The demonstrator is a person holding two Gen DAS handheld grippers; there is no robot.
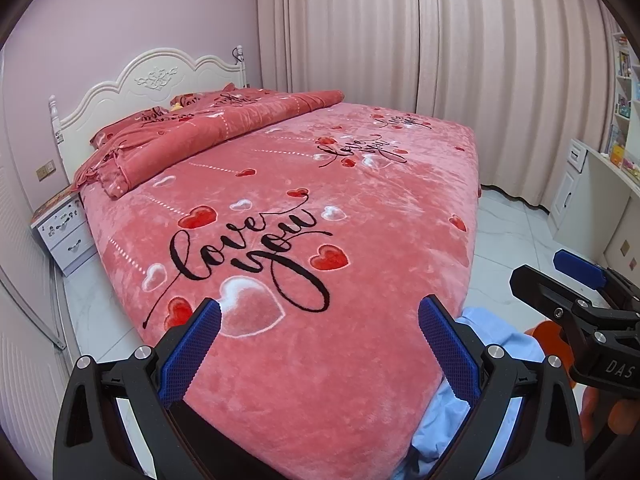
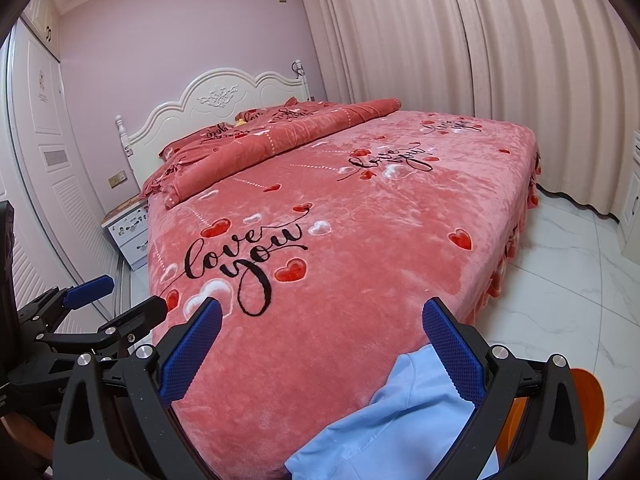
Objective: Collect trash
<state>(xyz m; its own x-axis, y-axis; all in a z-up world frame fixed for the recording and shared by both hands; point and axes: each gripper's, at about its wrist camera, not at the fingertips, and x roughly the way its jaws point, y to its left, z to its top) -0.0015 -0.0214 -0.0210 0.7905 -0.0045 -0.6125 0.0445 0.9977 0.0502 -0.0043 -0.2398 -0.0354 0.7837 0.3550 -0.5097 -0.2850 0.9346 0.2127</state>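
Note:
A wide bed with a pink "love you" heart blanket fills both views. A light blue garment lies on its near right corner, also in the left wrist view. A small yellow thing sits by the pillows. My left gripper is open and empty over the foot of the bed. My right gripper is open and empty just to its right, with the blue garment under its right finger. Each gripper shows in the other's view.
A folded pink quilt lies across the head of the bed. A white nightstand stands at the left. Curtains hang behind. A white desk and shelves stand at the right. An orange round object sits on the marble floor.

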